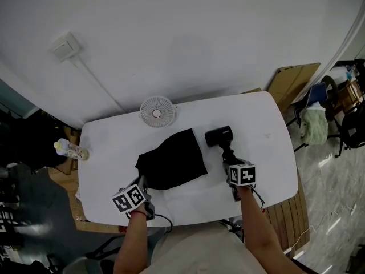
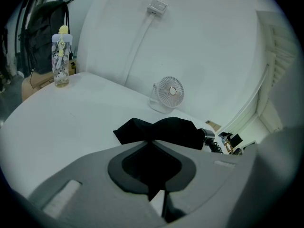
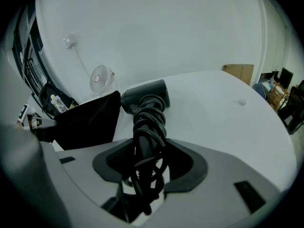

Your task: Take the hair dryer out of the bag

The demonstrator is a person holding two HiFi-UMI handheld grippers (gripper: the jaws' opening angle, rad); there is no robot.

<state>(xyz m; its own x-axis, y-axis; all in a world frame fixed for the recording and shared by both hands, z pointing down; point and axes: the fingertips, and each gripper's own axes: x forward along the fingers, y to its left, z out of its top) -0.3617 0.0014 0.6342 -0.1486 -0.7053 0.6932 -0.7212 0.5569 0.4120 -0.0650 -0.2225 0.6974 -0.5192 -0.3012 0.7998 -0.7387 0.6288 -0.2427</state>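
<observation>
The black bag (image 1: 171, 160) lies slumped in the middle of the white table (image 1: 268, 136); it also shows in the left gripper view (image 2: 164, 129) and the right gripper view (image 3: 90, 118). Just right of it, outside the bag, is the black hair dryer (image 1: 219, 137), its head pointing away from me and its cord wound round the handle (image 3: 147, 122). My right gripper (image 1: 229, 164) is shut on that cord-wrapped handle (image 3: 149, 148). At the bag's near left corner my left gripper (image 1: 142, 188) is shut on the bag's fabric (image 2: 152, 148).
A small white desk fan (image 1: 157, 111) stands at the table's far edge behind the bag. A patterned bottle (image 1: 69, 149) sits at the far left corner. Folded cardboard (image 1: 293, 79) leans on the wall at the right, with chairs and clutter beyond the table's right end.
</observation>
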